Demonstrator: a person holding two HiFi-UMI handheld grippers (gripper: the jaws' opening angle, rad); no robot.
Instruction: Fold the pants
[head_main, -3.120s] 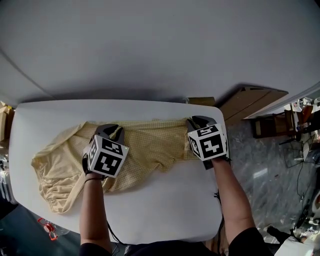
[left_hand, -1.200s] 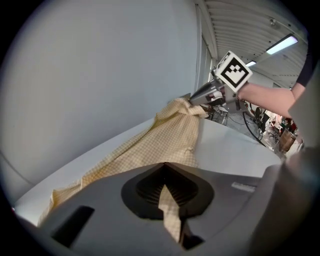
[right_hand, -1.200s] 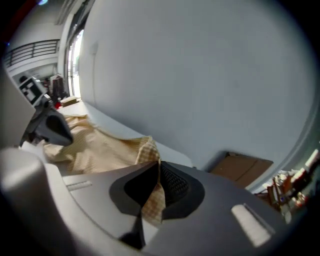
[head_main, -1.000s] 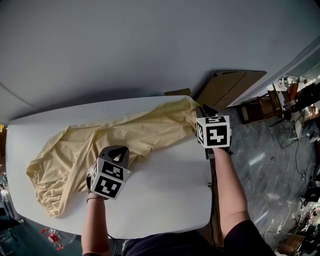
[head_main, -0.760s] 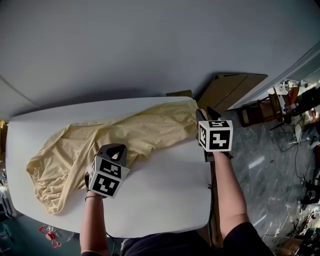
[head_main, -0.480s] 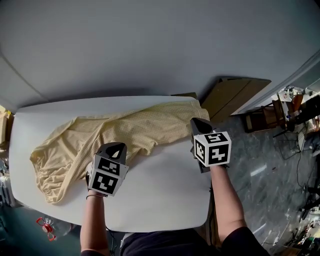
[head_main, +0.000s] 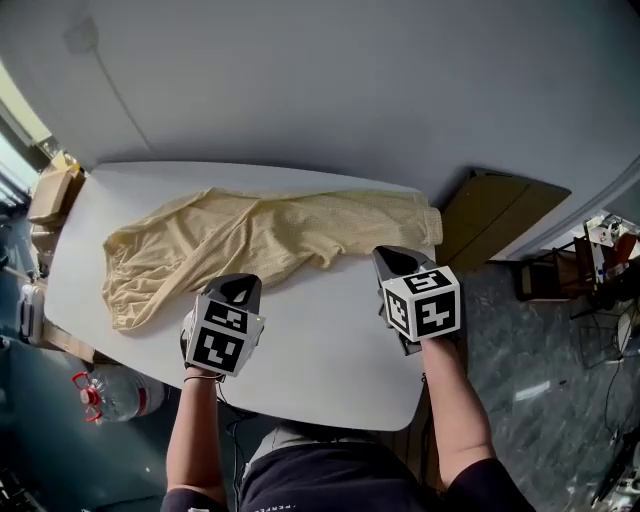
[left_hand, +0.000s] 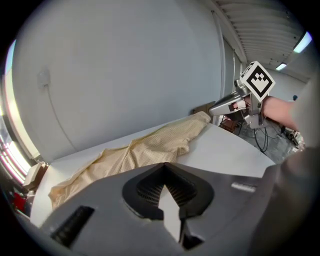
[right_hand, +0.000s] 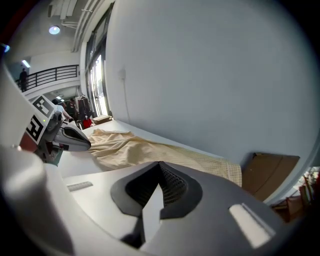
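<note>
On white table, yellow pants stretched left to right along far side, left gripper and right gripper nearer, jaws of both pressed together, empty

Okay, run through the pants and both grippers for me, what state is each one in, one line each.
pants: unfolded, rumpled, stretched lengthwise along the far side of the table.
left hand-held gripper: shut, nothing between its jaws.
right hand-held gripper: shut, nothing between its jaws.
</note>
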